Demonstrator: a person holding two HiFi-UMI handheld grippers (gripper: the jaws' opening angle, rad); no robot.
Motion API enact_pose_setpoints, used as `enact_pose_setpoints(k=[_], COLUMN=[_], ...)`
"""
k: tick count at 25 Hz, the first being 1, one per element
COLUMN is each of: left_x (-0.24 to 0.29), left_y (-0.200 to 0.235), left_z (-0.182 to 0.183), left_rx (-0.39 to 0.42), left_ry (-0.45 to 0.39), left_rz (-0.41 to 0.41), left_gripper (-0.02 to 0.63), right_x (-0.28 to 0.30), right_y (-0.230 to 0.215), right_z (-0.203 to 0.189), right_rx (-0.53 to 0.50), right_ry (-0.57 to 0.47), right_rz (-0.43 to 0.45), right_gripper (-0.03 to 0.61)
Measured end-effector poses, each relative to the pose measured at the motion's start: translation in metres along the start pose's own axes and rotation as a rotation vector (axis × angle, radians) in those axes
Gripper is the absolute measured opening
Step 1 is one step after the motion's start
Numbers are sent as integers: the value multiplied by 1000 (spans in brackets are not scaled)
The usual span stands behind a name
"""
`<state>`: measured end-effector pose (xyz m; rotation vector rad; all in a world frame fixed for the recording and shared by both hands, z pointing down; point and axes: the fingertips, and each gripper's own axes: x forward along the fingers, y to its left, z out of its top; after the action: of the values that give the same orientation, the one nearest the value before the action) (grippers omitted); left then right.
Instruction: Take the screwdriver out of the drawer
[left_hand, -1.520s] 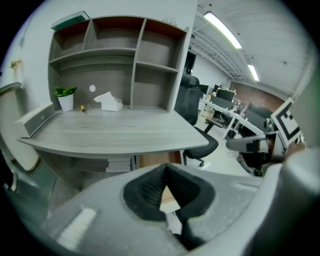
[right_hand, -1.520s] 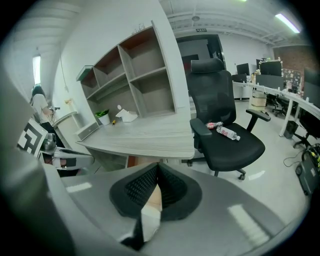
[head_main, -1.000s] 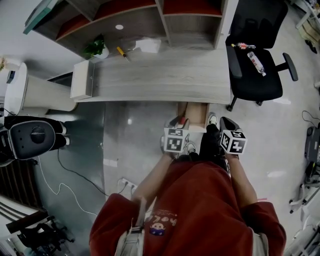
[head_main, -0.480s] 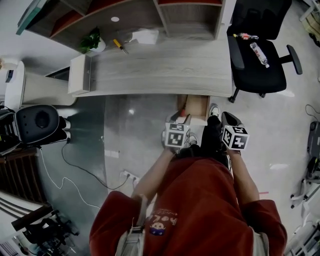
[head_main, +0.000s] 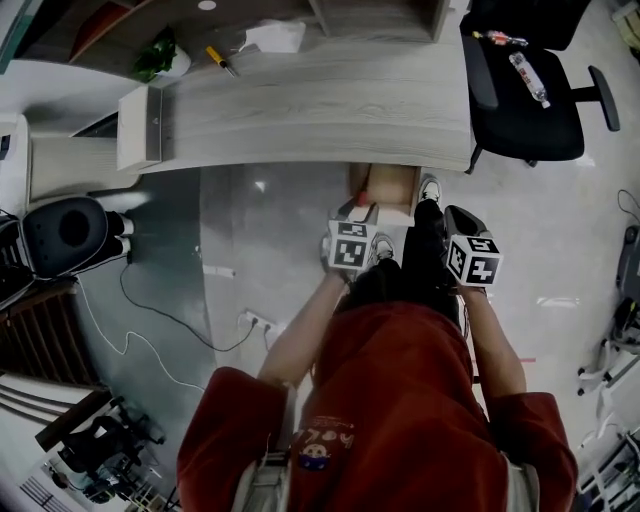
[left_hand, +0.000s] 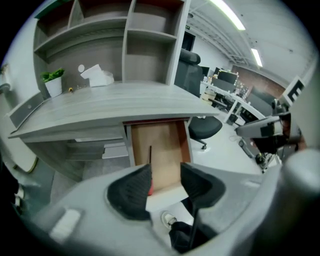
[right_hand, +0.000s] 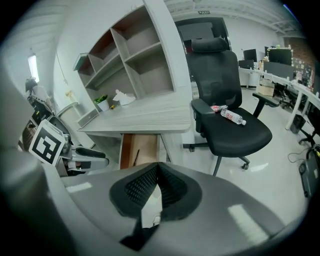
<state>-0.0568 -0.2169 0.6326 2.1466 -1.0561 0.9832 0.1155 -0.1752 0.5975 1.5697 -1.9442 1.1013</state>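
The wooden drawer (left_hand: 162, 142) stands pulled out under the grey desk (head_main: 320, 110). In it lies a screwdriver (left_hand: 150, 154) with a thin dark shaft; its red handle is half hidden behind my left jaw. The shaft also shows in the right gripper view, screwdriver (right_hand: 136, 153). My left gripper (left_hand: 165, 169) hangs above the drawer's front edge, jaws apart and closing slightly, with nothing between the pads. My right gripper (right_hand: 157, 167) is to the right of the drawer (head_main: 385, 185), its pads together and empty.
A second, yellow-handled screwdriver (head_main: 220, 62) lies on the desk near a potted plant (head_main: 160, 55) and white tissues (head_main: 272, 38). A black office chair (head_main: 520, 90) with a bottle on it stands to the right. Another chair (head_main: 65, 235) and a floor cable (head_main: 150, 320) are at the left.
Both grippers have sunk a little in front of the open drawer. The desk has slid up the head view. Neither gripper has taken hold of anything.
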Motion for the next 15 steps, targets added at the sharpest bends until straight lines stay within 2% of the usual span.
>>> enact_pose_setpoints(k=[15], left_x=[93], left_y=[21], left_z=[-47], left_rx=[-23], left_ry=[85], left_rz=[27], left_gripper=[183], right_x=[57], right_y=[-15], right_z=[-54], right_rx=[-57], right_ry=[139], right_rz=[57], right_gripper=[2])
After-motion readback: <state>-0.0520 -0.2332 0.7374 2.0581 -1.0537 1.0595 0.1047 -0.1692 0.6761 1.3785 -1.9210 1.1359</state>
